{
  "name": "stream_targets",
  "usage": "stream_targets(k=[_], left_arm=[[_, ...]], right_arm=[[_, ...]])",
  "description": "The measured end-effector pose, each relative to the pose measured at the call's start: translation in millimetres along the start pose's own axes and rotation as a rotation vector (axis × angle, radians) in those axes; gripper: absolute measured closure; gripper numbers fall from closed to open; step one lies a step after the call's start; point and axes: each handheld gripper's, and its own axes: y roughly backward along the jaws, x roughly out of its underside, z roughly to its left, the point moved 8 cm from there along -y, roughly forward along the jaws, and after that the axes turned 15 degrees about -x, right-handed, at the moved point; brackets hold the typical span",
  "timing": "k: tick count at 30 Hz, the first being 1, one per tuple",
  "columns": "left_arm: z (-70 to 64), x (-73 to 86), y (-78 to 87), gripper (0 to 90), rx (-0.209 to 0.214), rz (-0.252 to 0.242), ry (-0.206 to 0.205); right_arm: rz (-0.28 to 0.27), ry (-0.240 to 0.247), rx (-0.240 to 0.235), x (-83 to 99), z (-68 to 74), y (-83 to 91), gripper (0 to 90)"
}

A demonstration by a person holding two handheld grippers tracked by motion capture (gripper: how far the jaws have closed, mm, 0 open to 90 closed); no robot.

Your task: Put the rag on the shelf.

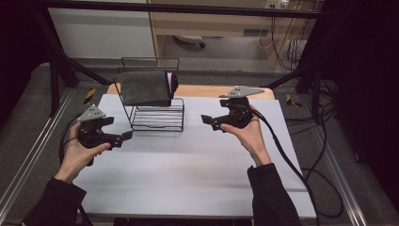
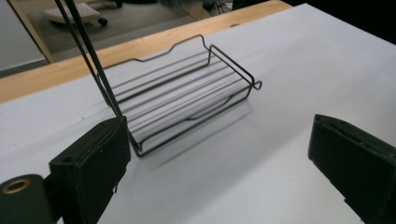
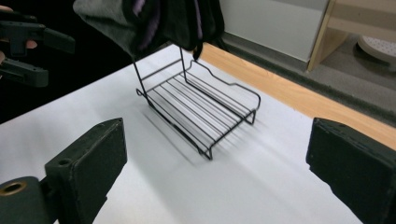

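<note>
A black wire rack (image 1: 157, 115) stands at the back middle of the white table (image 1: 188, 165). A folded dark grey cloth (image 1: 143, 87) with a pink edge rests on its upper tier, and the lower tray (image 2: 187, 98) is bare. My left gripper (image 1: 117, 129) hovers just left of the rack, open, with nothing between its jaws (image 2: 224, 172). My right gripper (image 1: 210, 122) hovers to the rack's right, pointing at it, and is also open and empty (image 3: 219, 177). The right gripper view shows the cloth (image 3: 144, 18) hanging over the tray (image 3: 201, 107), with the left gripper (image 3: 28, 46) beyond.
A strip of wooden board (image 1: 207, 90) runs behind the white table. Cables (image 1: 291, 165) trail off the right side. Black frame posts (image 1: 54, 80) stand at the back corners, and a wooden cabinet (image 1: 211, 23) stands beyond.
</note>
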Motion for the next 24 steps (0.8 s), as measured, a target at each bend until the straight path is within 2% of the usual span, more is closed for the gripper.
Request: stream_targets(k=[5, 6, 11, 15, 24], left_arm=[[-8.5, 20.9, -4.7, 5.7, 0.037, -0.026, 0.009], [-10.0, 26.3, -6.4, 5.7, 0.041, -0.027, -0.001], [-18.8, 51.5, -15.2, 6.6, 0.063, 0.001, -0.012], [-20.2, 65.4, -21.7, 6.8, 0.053, 0.022, -0.025], [-23.7, 91.7, -25.0, 7.3, 0.061, 0.044, -0.039]], right_arm=[[0.011, -0.028, 0.005, 30.4, -7.0, 8.2, 2.9], [0.01, -0.03, 0.004, 37.3, -8.3, 9.3, 2.5], [0.042, -0.054, 0.005, 75.8, -15.7, 13.5, 1.1], [0.063, -0.075, -0.012, 104.1, -18.8, 17.7, 0.8], [0.08, -0.137, -0.005, 158.6, -28.8, 33.8, 0.8]])
